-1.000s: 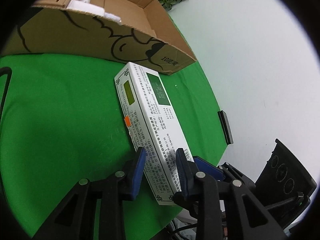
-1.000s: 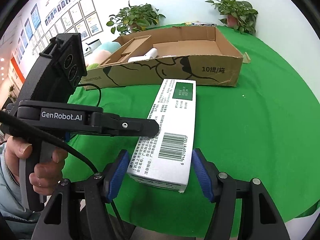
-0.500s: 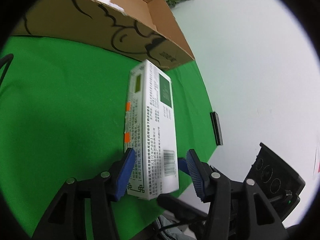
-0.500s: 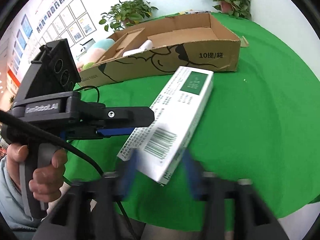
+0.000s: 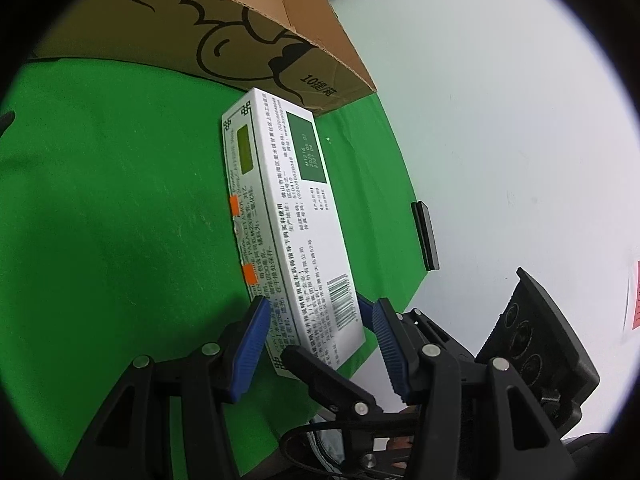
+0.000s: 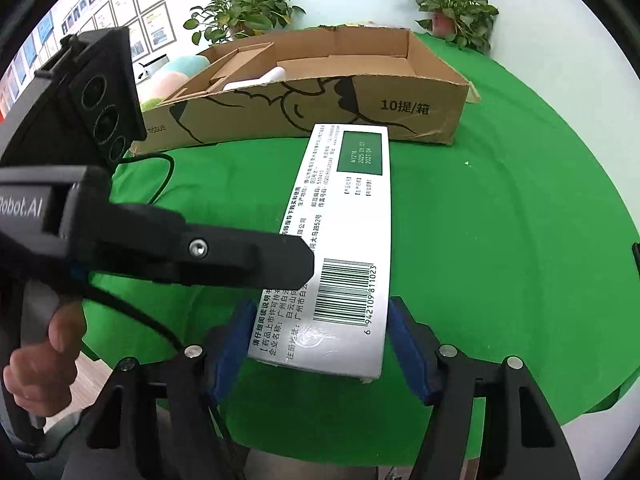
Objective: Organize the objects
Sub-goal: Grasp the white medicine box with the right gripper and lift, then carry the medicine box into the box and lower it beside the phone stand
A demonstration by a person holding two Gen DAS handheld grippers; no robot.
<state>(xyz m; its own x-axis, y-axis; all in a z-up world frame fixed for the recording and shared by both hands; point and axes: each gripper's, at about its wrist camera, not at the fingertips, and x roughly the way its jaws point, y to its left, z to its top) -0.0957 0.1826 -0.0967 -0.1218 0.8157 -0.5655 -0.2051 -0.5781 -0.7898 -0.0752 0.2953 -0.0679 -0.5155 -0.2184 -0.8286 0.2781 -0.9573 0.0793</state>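
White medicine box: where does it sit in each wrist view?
Left wrist: white medicine box runs from centre down to the bottom middle, barcode end nearest.
Right wrist: box fills the centre, barcode end at the bottom.
Shared landmark: cardboard box just beyond its far end.

Both views are brightly and evenly lit, seemingly from overhead. The white wall beyond the jaws is close to washed out. A soft, broad shadow darkens the green cloth left of the left gripper's jaws, and a narrower one lies under the near end of the white carton between the right gripper's jaws. Print on the carton reads sharply; its top face carries a mild sheen. Fisheye bending curves the cardboard box ahead of the jaws, and a black vignette rings each frame.
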